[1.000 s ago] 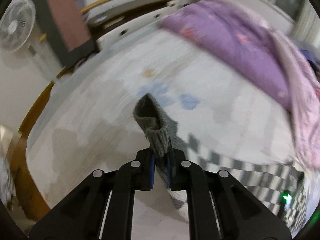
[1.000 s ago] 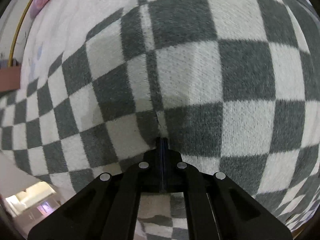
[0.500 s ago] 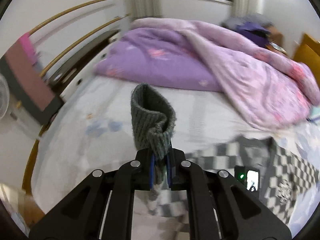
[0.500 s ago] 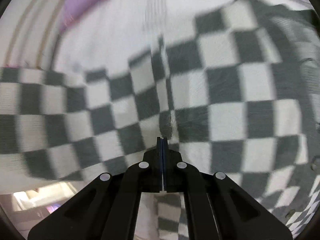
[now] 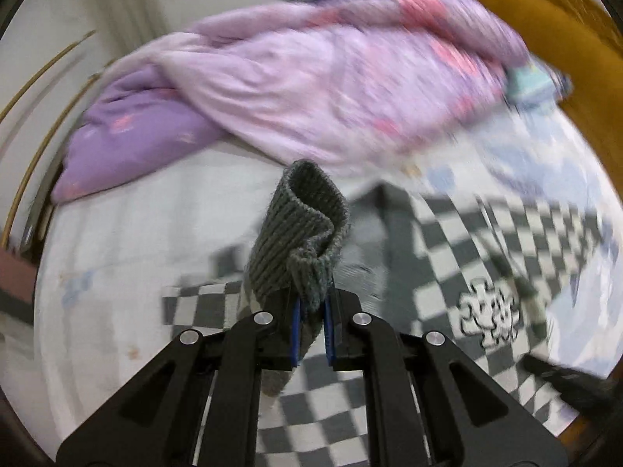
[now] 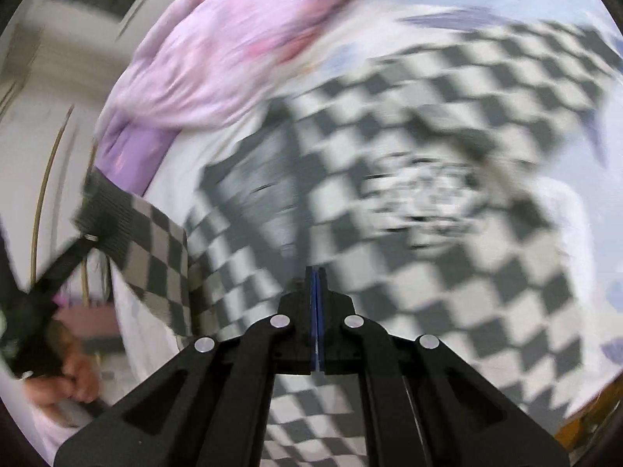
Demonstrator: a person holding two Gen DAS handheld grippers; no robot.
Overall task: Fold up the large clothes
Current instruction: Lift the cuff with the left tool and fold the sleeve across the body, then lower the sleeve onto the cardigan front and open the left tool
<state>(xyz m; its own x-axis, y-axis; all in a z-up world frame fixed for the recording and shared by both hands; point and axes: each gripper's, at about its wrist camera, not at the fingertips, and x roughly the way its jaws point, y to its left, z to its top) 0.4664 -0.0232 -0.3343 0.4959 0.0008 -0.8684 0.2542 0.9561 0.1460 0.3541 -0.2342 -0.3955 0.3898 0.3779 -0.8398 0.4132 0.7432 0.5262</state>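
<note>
1. On the bed sheet [image 5: 128,241], in front of the purple quilt [image 5: 311,78], lies the checked sweater [image 5: 486,241], spread out in grey and white squares.
2. The left gripper [image 5: 311,334] is nearly closed, its blue pads clamped on the sweater's grey ribbed cuff [image 5: 300,233], which stands up in a curl above the fingertips.
3. Seen from the right wrist, the sleeve [image 6: 155,257] hangs lifted off the sheet, on the near side of the quilt [image 6: 218,50], with the cuff pinched by the left gripper [image 6: 87,233] and a hand [image 6: 62,385] on its handle below.
4. The right gripper [image 6: 315,311] has its two blue pads pressed flat together; whether any cloth sits between them cannot be told, as the view is blurred.
5. The sweater body [image 6: 447,214] fills most of the right wrist view, just past the quilt's lower edge, and a white patterned patch [image 5: 488,315] shows on its front.
6. A yellow-brown headboard [image 5: 545,19] rises beyond the quilt's far end.
7. Behind the quilt stands a white wall [image 5: 128,4].
</note>
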